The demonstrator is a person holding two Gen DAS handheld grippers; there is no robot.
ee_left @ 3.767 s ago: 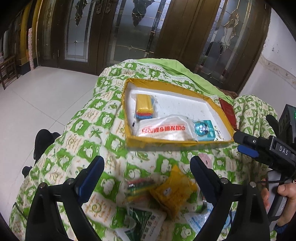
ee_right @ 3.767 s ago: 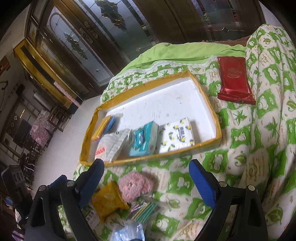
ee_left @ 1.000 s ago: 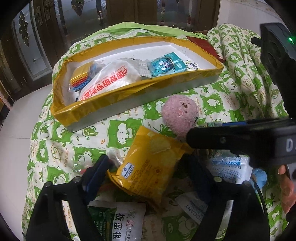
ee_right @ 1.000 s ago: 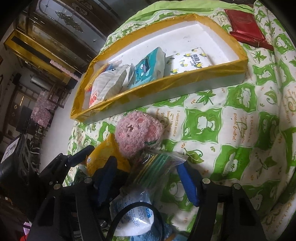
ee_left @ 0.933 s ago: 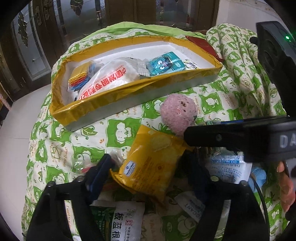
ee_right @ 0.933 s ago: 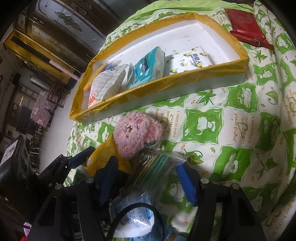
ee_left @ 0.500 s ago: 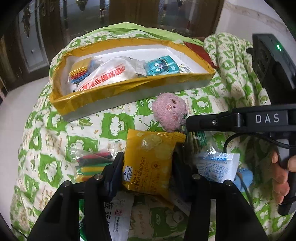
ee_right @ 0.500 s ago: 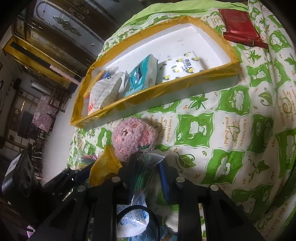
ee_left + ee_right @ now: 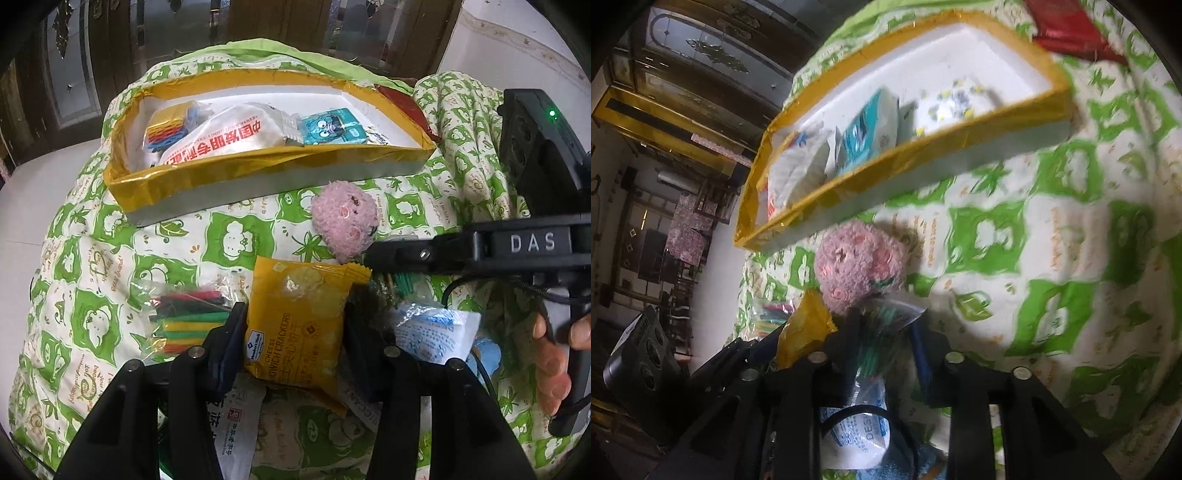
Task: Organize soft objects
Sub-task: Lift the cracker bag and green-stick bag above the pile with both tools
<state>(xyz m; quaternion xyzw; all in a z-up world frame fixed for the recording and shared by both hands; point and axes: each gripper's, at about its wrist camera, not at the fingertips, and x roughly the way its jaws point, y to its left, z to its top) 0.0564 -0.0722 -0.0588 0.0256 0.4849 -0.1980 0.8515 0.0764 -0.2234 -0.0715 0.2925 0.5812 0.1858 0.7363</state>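
Two grips confirmed. Left gripper [image 9: 295,332], jaws just closed, clamps the cracker packet [image 9: 297,317]; right gripper [image 9: 884,332], easing slightly, pinches the clear bag of green sticks [image 9: 886,314]. The tray [image 9: 258,173] lies at twelve o'clock of both, its long axis crosswise.

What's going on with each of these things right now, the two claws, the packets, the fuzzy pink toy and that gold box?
Left claw: closed on the yellow cracker packet.
Right claw: has just clamped the clear bag of green sticks.
Pink plush toy: loose on the quilt.
Bag of coloured sticks: lying untouched.
Gold-edged box: open, partly filled.
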